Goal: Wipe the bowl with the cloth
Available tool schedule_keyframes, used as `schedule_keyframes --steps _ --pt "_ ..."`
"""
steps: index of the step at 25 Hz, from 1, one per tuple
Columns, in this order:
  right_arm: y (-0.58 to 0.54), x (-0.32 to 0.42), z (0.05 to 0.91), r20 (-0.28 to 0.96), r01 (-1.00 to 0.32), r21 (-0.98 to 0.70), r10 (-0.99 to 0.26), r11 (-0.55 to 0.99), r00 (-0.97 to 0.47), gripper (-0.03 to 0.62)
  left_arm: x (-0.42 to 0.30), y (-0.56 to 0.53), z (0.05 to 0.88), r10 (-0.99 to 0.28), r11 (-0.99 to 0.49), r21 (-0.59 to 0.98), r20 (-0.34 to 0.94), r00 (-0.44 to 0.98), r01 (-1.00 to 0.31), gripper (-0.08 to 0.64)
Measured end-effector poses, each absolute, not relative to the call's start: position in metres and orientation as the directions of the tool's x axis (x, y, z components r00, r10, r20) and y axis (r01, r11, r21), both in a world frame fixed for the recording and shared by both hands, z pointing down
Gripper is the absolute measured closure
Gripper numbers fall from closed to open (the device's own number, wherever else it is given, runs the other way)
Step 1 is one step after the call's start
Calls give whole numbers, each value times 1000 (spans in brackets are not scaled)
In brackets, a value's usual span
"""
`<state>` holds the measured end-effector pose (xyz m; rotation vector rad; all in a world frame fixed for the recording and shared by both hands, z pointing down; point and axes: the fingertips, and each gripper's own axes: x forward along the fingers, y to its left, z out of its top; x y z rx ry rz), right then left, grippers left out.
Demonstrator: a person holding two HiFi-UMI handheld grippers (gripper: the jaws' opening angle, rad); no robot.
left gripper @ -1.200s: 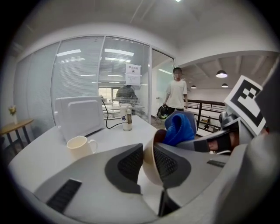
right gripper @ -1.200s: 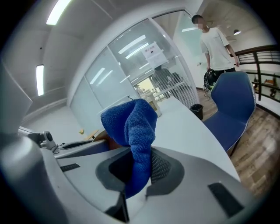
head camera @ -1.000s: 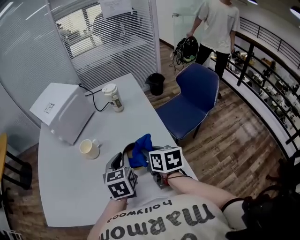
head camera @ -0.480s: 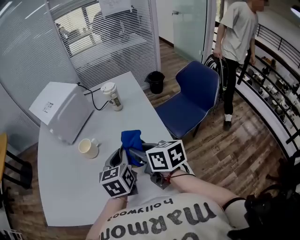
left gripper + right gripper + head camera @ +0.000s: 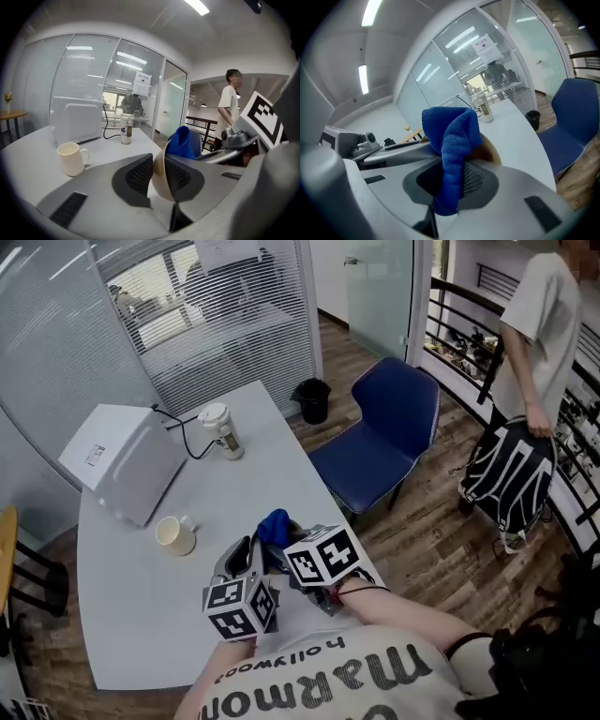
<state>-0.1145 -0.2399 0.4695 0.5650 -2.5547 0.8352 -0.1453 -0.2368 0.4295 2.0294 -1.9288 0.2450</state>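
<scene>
While both forearms reach out from the near edge, the left hand-held gripper (image 5: 158, 164) grips the bowl (image 5: 161, 183) by its wall, one pad inside and one outside. Its jaws are narrow and have just been opening a little, with the wall between them and both pads on it. The bowl is tan and is held tilted on edge above the near right part of the bench (image 5: 141, 615), with its open side to the right.

Just right of it, the right hand-held gripper (image 5: 452, 180) is clamped on the cloth (image 5: 452, 136). The jaws pinch a fold low down, and the bunched blue top stands above them. The cloth lies against the bowl's open side and rises over its rim. In the head view the two marker cubes sit side by side, with the cloth just beyond them.

Further off to the left, a cream mug (image 5: 175, 535) stands upright on the bench, well apart from the bowl. Beyond it a white box (image 5: 127, 460) sits at the far left, with a black cable (image 5: 187, 442) running from it. A lidded cup (image 5: 222, 430) stands near the far edge.

Past the bench a black bin (image 5: 312, 401) is on the wooden floor (image 5: 441, 540), and a blue chair (image 5: 384, 442) stands to the right. At the far right a person (image 5: 539, 334) holds a black backpack (image 5: 511, 474).
</scene>
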Motion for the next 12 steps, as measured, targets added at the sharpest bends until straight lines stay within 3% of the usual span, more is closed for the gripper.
schedule_keyframes --steps 4,12 --pt "-241 -110 483 528 -482 -404 -231 778 -817 531 -140 -235 441 -924 -36 120 374 78 -992 488" --pt "-246 -100 501 604 -530 -229 -308 816 -735 531 -146 -230 456 -907 6 111 419 42 -994 488"
